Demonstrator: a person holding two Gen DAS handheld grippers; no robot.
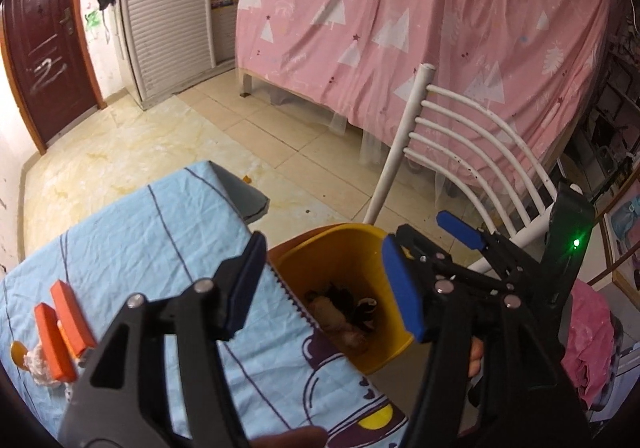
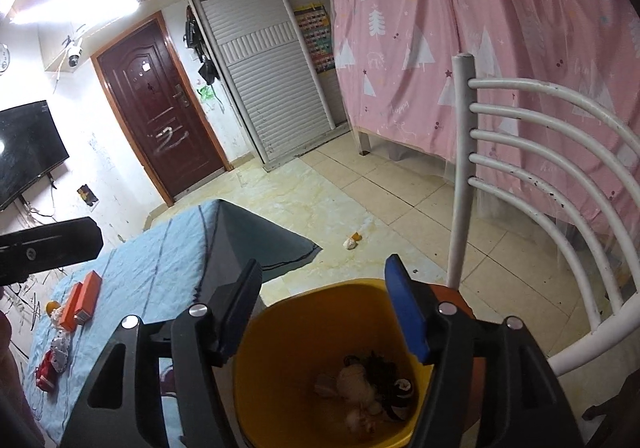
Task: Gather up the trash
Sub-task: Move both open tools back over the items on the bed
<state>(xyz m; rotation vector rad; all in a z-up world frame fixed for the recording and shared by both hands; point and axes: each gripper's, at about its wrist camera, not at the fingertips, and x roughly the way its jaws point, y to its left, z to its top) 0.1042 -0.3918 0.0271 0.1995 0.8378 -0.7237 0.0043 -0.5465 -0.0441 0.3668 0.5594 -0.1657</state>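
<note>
- Jaws of the left gripper (image 1: 324,288) stand apart with nothing between them, above the near edge of a yellow trash bin (image 1: 340,248).
- Right gripper (image 2: 328,312) also stands with its jaws apart and empty, directly over the same yellow trash bin (image 2: 280,328); in the left wrist view it appears as a second black tool with blue pads, right of the bin.
- Trash (image 2: 368,380) lies at the bin's bottom: pale crumpled lumps and dark scraps.
- Left of the bin, a table under a light blue cloth (image 1: 140,240) carries two orange boxes (image 1: 60,328), with small bits of litter (image 2: 56,352) beside them.
- Just right of the bin stands a white metal chair (image 1: 472,144) with curved back bars.
- On the tiled floor (image 2: 360,200) past the table corner lies a small white and orange scrap (image 2: 352,242).
- Farther off hang a pink curtain (image 1: 400,16) with white trees, then a white louvered wardrobe (image 2: 264,88) and a dark red door (image 2: 160,108).
</note>
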